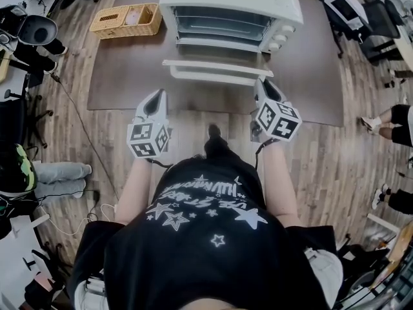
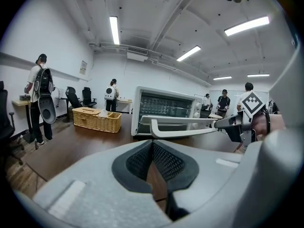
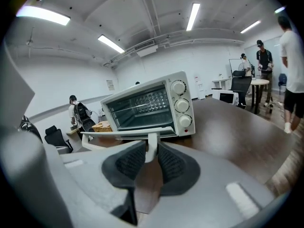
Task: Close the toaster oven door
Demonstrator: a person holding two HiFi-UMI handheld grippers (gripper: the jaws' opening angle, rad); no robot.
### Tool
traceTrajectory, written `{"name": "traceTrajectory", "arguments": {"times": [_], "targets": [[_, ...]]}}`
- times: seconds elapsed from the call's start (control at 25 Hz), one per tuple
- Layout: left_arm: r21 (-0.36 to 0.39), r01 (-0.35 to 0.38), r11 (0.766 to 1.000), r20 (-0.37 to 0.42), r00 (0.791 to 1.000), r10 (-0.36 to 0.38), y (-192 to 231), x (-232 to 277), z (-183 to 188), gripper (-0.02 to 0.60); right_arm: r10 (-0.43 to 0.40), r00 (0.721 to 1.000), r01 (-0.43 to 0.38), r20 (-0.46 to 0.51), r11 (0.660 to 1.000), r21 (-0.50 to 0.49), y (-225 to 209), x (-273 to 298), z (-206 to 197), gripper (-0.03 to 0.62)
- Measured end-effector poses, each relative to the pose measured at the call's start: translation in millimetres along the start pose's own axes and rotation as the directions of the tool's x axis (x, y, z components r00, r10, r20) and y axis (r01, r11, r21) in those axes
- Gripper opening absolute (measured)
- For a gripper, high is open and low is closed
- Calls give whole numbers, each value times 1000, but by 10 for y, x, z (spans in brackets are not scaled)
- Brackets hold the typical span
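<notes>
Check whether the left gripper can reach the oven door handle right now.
Probably yes: only bare table lies between the left gripper and the door handle, and the right gripper grips just its right end.

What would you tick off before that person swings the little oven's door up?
1. Right claw gripping the handle: ok, its pads pinch the right post.
2. Left claw out of the way: ok, shut, empty, short of the handle.
3. Door closed: not ok, it lies open.
4. Nothing on the door or poking out of the oven: ok.
5. Basket clear of the swing: ok, off to the side.
6. Oven stays put when pushed: cannot tell.
</notes>
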State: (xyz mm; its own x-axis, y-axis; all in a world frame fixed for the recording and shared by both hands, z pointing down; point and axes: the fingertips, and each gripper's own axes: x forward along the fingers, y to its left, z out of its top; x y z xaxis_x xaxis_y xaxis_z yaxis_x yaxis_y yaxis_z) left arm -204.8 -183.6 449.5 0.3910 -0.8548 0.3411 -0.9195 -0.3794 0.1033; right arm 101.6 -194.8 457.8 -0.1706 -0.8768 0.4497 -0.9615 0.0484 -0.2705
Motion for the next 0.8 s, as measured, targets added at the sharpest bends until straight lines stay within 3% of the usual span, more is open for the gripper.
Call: {"name": "traceTrajectory", "arguments": {"times": [0.8], "targets": [[1,-5,1000,20,1000,5,130,220,164,11,10,997,-8,80,1000,-23,17,103,533,89]]}}
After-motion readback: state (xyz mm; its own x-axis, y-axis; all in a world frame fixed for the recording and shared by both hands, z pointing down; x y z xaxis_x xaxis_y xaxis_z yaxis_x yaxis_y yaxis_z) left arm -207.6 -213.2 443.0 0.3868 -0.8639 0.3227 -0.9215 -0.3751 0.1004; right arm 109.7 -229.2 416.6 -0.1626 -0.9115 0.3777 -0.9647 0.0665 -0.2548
